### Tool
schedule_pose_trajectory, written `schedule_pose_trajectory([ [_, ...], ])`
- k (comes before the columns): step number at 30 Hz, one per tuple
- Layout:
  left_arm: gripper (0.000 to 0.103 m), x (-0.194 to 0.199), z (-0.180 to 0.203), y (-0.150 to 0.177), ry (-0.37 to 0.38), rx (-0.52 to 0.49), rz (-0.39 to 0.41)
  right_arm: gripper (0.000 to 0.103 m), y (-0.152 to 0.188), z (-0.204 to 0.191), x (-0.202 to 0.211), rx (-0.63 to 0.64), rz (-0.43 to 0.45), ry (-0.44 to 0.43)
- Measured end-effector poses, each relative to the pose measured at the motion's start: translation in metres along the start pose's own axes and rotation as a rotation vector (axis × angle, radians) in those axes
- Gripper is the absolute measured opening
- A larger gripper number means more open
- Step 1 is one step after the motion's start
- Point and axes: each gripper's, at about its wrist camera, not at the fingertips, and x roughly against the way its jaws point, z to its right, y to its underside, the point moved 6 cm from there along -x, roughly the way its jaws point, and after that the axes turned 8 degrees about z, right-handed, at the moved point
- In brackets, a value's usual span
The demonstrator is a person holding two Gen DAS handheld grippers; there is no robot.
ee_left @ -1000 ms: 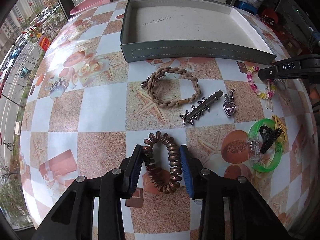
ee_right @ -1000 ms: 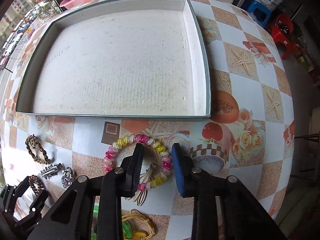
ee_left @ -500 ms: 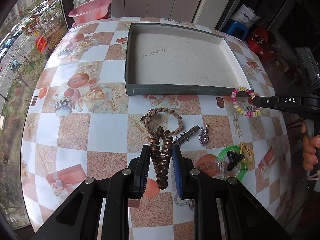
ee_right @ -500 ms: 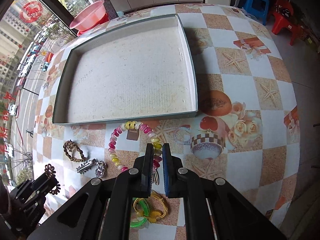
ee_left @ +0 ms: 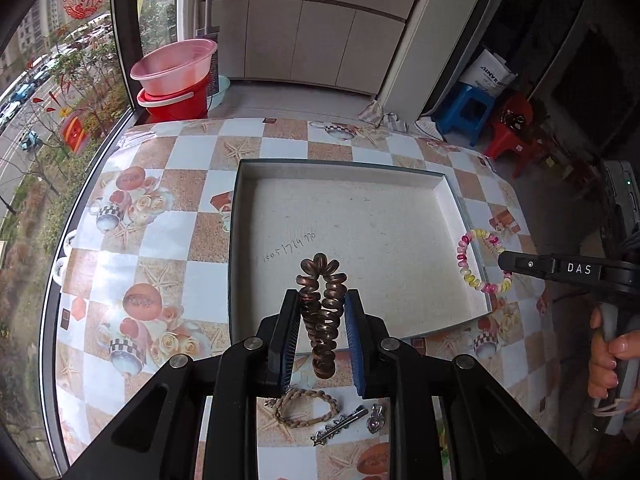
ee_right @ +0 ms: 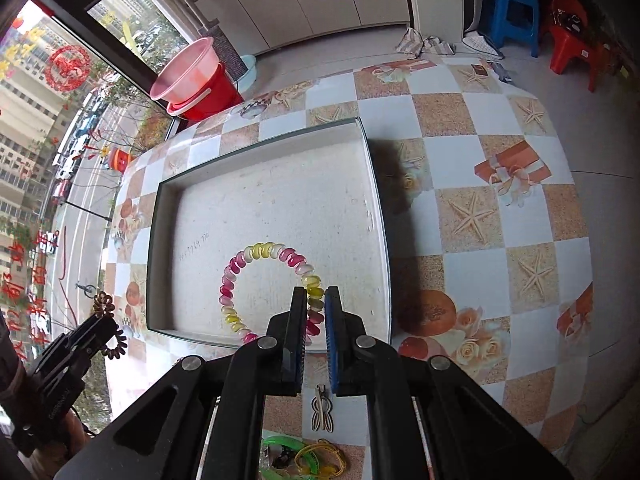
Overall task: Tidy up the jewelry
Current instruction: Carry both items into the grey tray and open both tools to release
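Left wrist view shows the left gripper point(ee_left: 323, 312) clamped on a brown spiral hair tie point(ee_left: 322, 312) hanging lengthwise over the shallow grey cardboard tray point(ee_left: 236, 240)'s near edge, while the right gripper point(ee_right: 316, 320) pinches a pink-and-yellow beaded bracelet point(ee_right: 256, 280), seemingly above the tray's right side.

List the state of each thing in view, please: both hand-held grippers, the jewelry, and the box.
left hand-held gripper: shut on brown spiral hair tie
brown spiral hair tie: held in the air, squeezed long
right hand-held gripper: shut on beaded bracelet
beaded bracelet: held in the air over the box
box: open, nothing inside
braided bracelet: lying on table
star hair clip: lying on table
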Motion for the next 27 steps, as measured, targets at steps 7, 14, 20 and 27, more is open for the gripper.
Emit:
schedule_pose_trajectory([
  [7,0.036,-0.063,-0.001,-0.023,-0.08,0.015,-0.031,0.009,-0.024,-0.001,-0.039,0.019,-0.012,0.027],
  [14,0.036,-0.109,0.009,-0.02,-0.121,-0.054,-0.067,0.009,-0.03,0.002,-0.074,0.034,-0.039,0.056],
  [20,0.036,-0.128,0.014,-0.011,-0.161,-0.102,-0.086,0.009,-0.026,0.008,-0.095,0.05,-0.069,0.083],
  [27,0.047,-0.136,0.015,-0.001,-0.2,-0.141,-0.107,0.01,-0.021,0.012,-0.102,0.064,-0.082,0.104],
])
